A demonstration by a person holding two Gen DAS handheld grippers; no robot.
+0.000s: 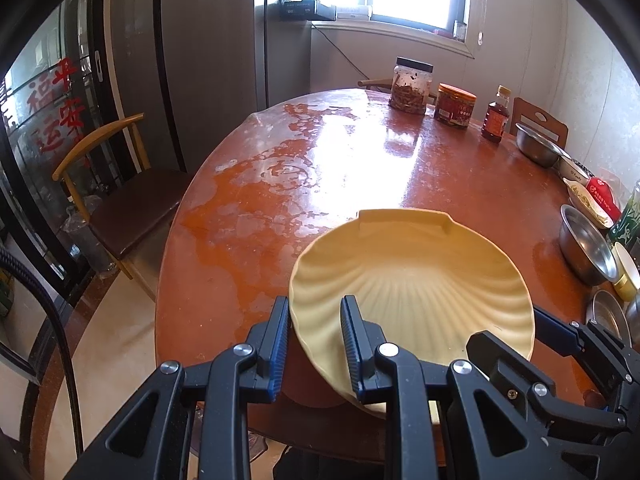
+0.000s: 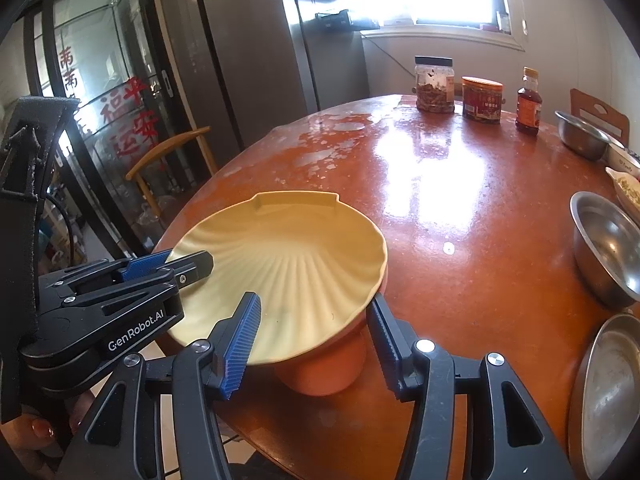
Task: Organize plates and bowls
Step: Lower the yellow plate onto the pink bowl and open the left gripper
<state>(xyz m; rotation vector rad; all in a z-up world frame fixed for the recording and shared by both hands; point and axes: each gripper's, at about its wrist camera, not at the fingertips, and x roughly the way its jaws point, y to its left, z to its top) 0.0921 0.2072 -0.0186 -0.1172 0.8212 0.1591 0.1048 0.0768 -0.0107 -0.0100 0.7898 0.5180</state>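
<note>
A pale yellow shell-shaped plate (image 1: 416, 280) (image 2: 288, 256) hangs near the front edge of the round red-brown table (image 1: 460, 184) (image 2: 480, 280). It lies over an orange bowl (image 2: 324, 372), which is mostly hidden beneath it. My left gripper (image 1: 316, 332) (image 2: 188, 260) is shut on the plate's left rim, one finger on top and one below. My right gripper (image 2: 316, 340) (image 1: 520, 332) straddles the plate's near right rim. Its jaws stand wide, and the pads do not press on the plate.
Steel bowls (image 1: 584, 248) (image 2: 608, 248) and a steel dish (image 2: 612, 392) crowd the table's right side, with another steel bowl (image 1: 536, 144) further back. Two jars (image 1: 410, 88) (image 1: 454, 110) and a bottle (image 1: 497, 116) stand at the far edge. A wooden chair (image 1: 120, 200) sits left.
</note>
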